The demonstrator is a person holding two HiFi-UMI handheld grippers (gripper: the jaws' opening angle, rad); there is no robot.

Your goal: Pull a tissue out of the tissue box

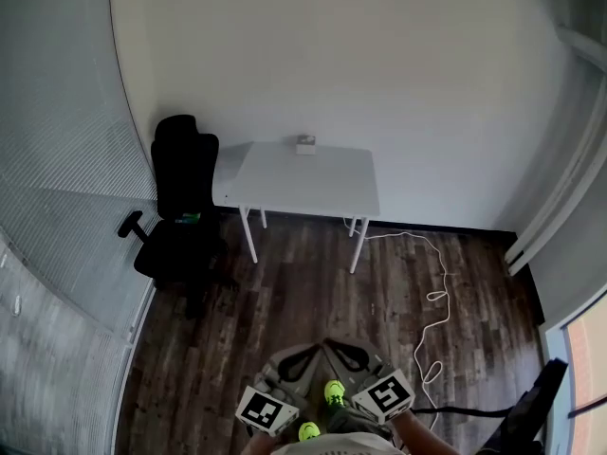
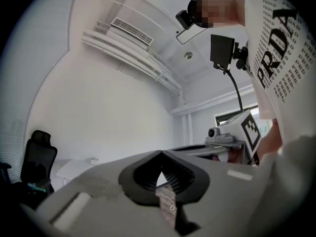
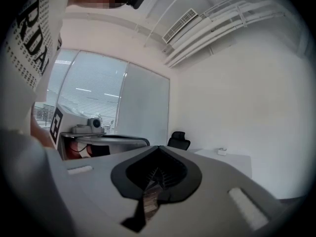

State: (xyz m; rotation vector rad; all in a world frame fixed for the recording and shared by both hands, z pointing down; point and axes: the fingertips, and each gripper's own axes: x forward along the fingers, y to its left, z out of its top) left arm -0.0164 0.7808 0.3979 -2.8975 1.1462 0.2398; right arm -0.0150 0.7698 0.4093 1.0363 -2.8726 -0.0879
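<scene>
A small white tissue box [image 1: 305, 145] stands at the far edge of a white table [image 1: 303, 183] against the back wall, well across the room from me. The same box shows tiny in the left gripper view [image 2: 94, 161] and in the right gripper view [image 3: 222, 152]. My left gripper [image 1: 308, 349] and right gripper [image 1: 334, 346] are side by side at the bottom of the head view, close to my body and pointing toward the table. In its own view the left gripper [image 2: 161, 152] has its tips together with nothing between them. The right gripper [image 3: 158, 147] is likewise shut and empty.
A black office chair [image 1: 180, 207] stands left of the table beside a glass wall with blinds. A white cable [image 1: 432, 292] snakes across the dark wood floor on the right. Bare floor lies between me and the table.
</scene>
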